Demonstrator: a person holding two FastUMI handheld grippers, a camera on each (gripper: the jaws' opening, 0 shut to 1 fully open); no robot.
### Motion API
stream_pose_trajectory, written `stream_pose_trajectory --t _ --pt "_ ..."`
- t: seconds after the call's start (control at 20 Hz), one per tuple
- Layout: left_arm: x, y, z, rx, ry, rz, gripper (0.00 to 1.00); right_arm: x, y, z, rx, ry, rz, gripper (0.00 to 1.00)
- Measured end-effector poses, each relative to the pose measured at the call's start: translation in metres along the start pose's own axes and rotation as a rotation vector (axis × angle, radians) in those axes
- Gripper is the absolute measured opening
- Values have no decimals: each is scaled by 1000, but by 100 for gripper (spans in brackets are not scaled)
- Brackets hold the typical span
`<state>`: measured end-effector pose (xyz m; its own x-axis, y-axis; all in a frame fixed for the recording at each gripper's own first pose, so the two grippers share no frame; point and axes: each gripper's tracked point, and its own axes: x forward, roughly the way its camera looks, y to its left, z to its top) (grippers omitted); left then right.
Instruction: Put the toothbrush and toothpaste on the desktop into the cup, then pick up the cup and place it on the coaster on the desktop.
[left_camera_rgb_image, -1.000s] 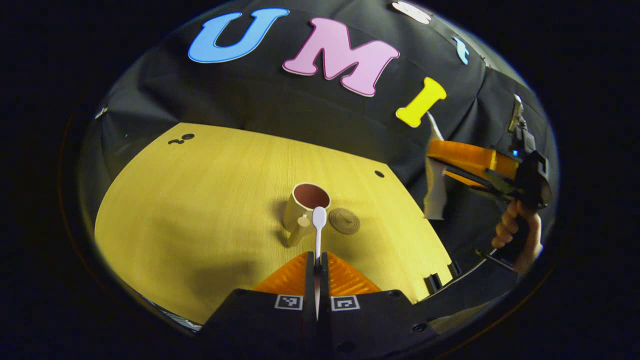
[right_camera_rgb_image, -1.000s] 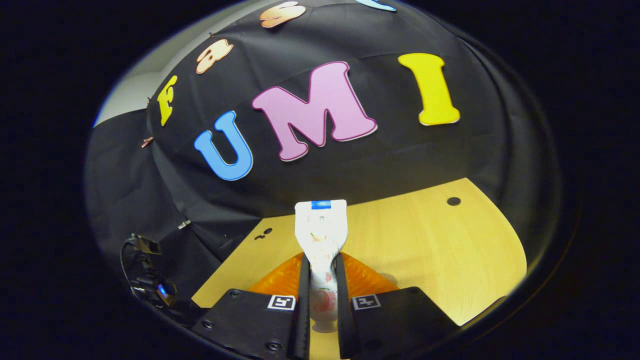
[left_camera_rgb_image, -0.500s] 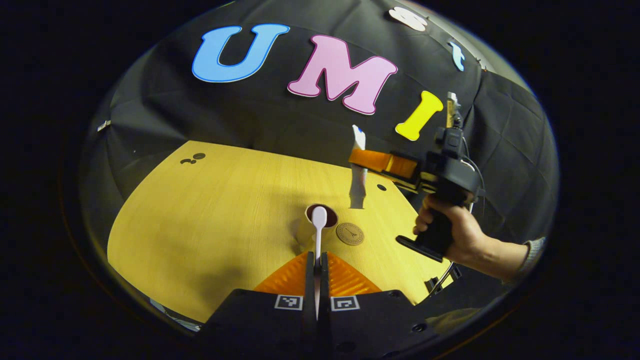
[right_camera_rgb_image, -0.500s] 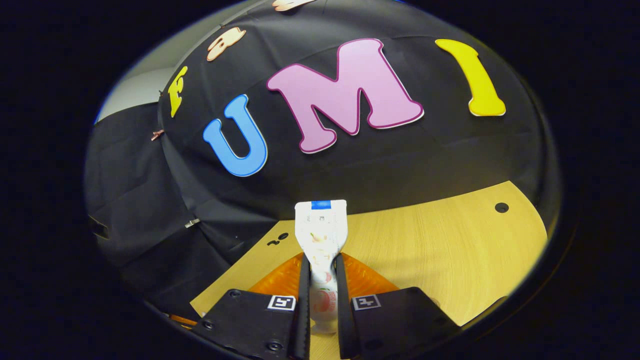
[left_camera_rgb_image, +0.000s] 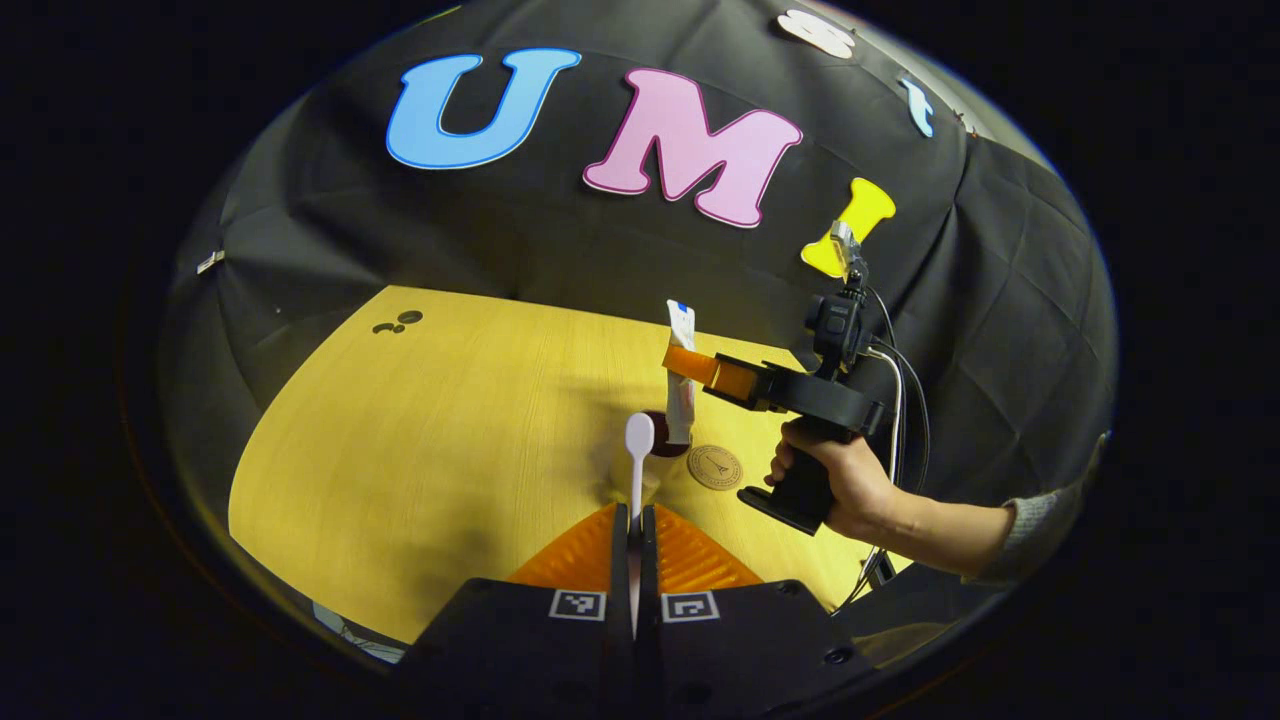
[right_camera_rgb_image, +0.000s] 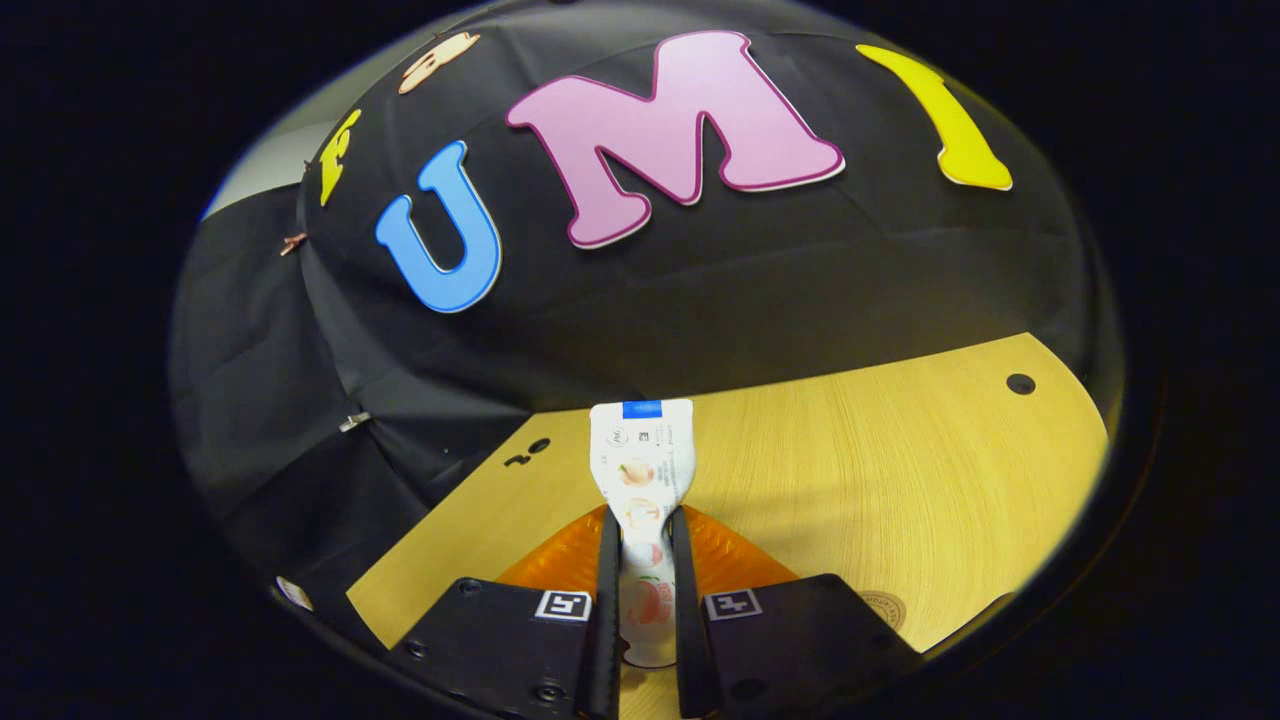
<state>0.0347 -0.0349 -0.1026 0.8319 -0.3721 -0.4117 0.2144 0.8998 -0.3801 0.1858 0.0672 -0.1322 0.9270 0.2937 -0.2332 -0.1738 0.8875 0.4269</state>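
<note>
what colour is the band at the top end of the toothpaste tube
Blue, on a white toothpaste tube; clearest in the right gripper view.

Both views are dim at the rim and brightest on the yellow surface (left_camera_rgb_image: 420, 420), lit from above. Soft shadows lie on it at lower left of the left gripper view and around the cup (left_camera_rgb_image: 655, 450). Fisheye bending curves the surface's edges (right_camera_rgb_image: 900, 420) and stretches the wall. The focus is sharp at centre, with no glare or motion blur.
</note>
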Motion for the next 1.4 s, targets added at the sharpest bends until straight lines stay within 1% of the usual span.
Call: stream_pose_trajectory --t 0.3,0.35,0.4,0.6,0.65,0.7,0.75,0.8,0.85,0.9,0.95,1.0,1.05,1.1,1.15,1.25,1.3,1.4 --pt "8 3 0 6 5 4 6 3 1 -14 -40 39 -12 27" --pt "9 3 1 5 4 3 6 3 0 -18 -47 51 -15 22" --pt "9 3 1 3 6 3 6 1 -3 -22 -58 61 -20 28" --pt "8 8 -2 -4 9 10 6 -2 -5 -30 -78 94 -25 30" --pt "8 9 -3 -7 10 12 6 -2 -5 -34 -81 104 -23 26" --pt "7 11 -3 -10 9 15 6 -3 -4 -37 -87 112 -24 32" --pt "5 12 -4 -12 9 19 6 -4 -3 -38 -92 118 -20 32" --pt "4 14 -4 -12 8 24 6 -4 -2 -41 -97 122 -19 25" --pt "5 14 -4 -11 7 28 6 -6 -2 -42 -101 126 -23 35" --pt "6 14 -4 -11 7 31 6 -7 -2 -43 -103 132 -24 36" --pt "5 14 -4 -12 6 32 6 -7 -2 -45 -107 139 -29 31" --pt "4 14 -4 -14 5 33 6 -8 -3 -47 -111 145 -30 34" --pt "3 13 -5 -15 3 33 6 -9 -2 -49 -115 152 -32 39" --pt "3 11 -3 -16 0 31 6 -13 -2 -49 -119 157 -36 52" --pt "4 10 -3 -16 -3 30 6 -14 -1 -45 -117 146 -28 56" --pt "3 7 -2 -15 -6 25 6 -19 1 -36 -100 125 -24 62" --pt "3 4 1 -16 -11 22 6 -23 1 -33 -85 121 -24 62" --pt "7 -2 6 -14 -22 10 6 -34 -1 -26 -68 120 -34 66"
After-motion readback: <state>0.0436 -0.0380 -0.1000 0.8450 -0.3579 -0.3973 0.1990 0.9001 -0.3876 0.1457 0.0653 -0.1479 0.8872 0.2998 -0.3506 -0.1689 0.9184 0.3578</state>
